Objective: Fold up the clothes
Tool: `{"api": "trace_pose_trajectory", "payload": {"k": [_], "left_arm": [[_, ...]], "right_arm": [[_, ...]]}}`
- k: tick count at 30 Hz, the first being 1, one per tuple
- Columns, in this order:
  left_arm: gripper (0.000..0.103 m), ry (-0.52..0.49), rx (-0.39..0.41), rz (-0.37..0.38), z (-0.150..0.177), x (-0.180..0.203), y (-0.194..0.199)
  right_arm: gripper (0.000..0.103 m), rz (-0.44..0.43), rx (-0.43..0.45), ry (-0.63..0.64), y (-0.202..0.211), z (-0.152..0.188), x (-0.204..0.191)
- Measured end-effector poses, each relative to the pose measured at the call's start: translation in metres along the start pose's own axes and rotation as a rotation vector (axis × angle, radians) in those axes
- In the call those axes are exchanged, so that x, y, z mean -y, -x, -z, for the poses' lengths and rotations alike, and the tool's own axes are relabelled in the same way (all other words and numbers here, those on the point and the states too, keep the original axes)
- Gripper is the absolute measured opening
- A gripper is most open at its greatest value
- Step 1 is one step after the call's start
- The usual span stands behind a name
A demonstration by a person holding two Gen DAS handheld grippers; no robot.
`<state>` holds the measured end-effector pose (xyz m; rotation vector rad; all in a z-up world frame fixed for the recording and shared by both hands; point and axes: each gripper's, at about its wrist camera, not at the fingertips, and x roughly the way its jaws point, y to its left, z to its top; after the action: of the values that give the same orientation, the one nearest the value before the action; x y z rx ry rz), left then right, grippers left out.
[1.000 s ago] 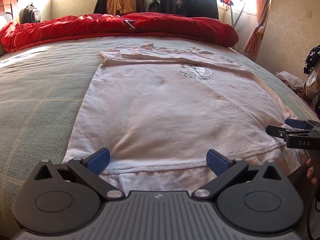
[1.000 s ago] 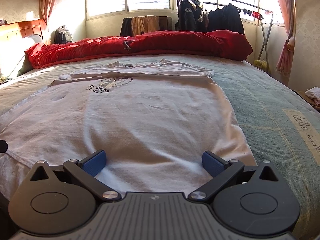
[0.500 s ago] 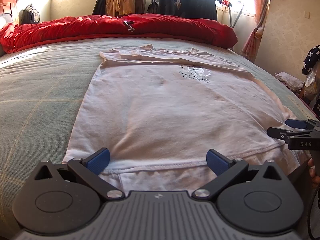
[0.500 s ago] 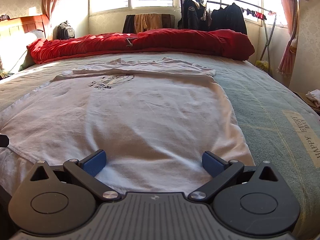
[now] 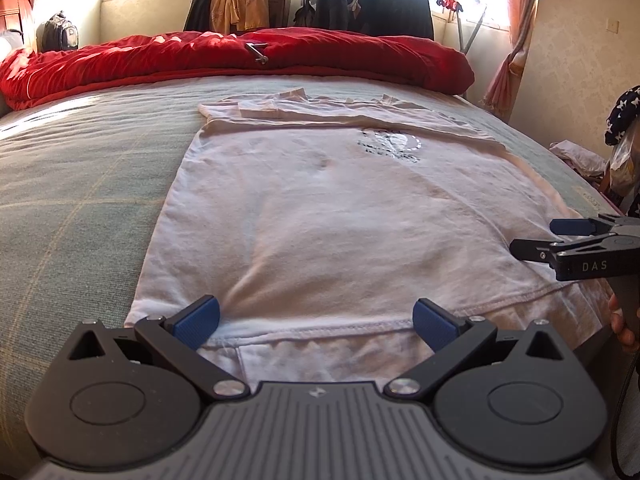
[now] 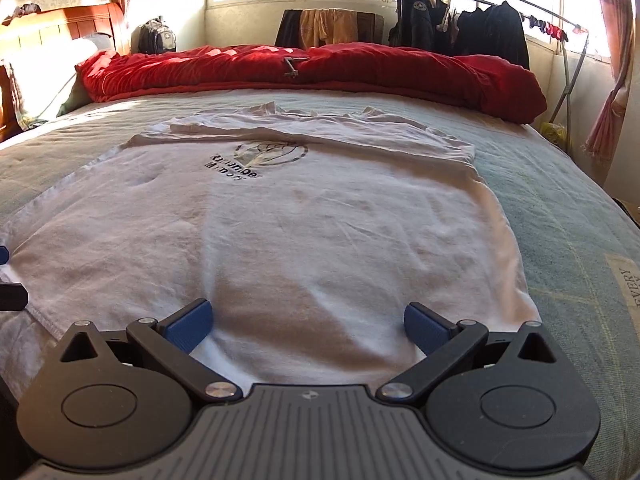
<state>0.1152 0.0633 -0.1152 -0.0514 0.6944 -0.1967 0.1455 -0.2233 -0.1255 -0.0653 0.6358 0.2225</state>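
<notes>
On bed point(image 5: 80, 184), green plaid cover: white T-shirt point(image 5: 340, 216) lies flat, print up, long axis running away from both grippers toward red duvet point(image 5: 240, 60) at far side. Sleeves look tucked in over the chest at far end; hem nearest, w/ a second hemmed layer showing under it at the bed edge, so shirt may be partly folded already – can't settle which stage.

L gripper point(image 5: 316, 320): jaws wide, holding nothing, blue pads just above hem, toward shirt's left corner.
R gripper point(image 6: 308, 320): jaws wide too, empty, over hem nearer the right corner; also seen side-on in left view point(image 5: 560, 240), w/ a bit of hand point(image 5: 622, 320) behind it.

Key relation: hem runs crosswise directly ahead of both, each gripper nearer its own corner; shirt length extends straight forward, so any lengthwise fold would go hem → collar
</notes>
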Motion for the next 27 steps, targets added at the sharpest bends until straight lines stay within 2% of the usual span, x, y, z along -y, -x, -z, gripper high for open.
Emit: {"api": "trace_pose_trajectory", "payload": {"k": [4,9,11,21,27], "left_arm": [[0.102,0.0,0.003,0.001,0.0,0.0,-0.001],[0.101,-0.016,0.017,-0.007,-0.004,0.004,0.004],[0.101,-0.042,0.036,0.001,-0.006,0.009,0.01],[0.102,-0.167,-0.014,0.042,0.009,0.039,0.005],[0.102,-0.17,-0.047,0.035,0.014,0.044,0.014]], "right_arm": [[0.103,-0.007,0.01,-0.015,0.007,0.01,0.009],[0.103,-0.001,-0.017,0.003,0.01,0.003,0.008],[0.103,-0.008,-0.001,0.011,0.016,-0.002,0.007],[0.103,-0.043,0.004,0.007,0.01,0.006,0.004],[0.103,-0.042,0.014,0.007,0.008,0.01,0.001]]}}
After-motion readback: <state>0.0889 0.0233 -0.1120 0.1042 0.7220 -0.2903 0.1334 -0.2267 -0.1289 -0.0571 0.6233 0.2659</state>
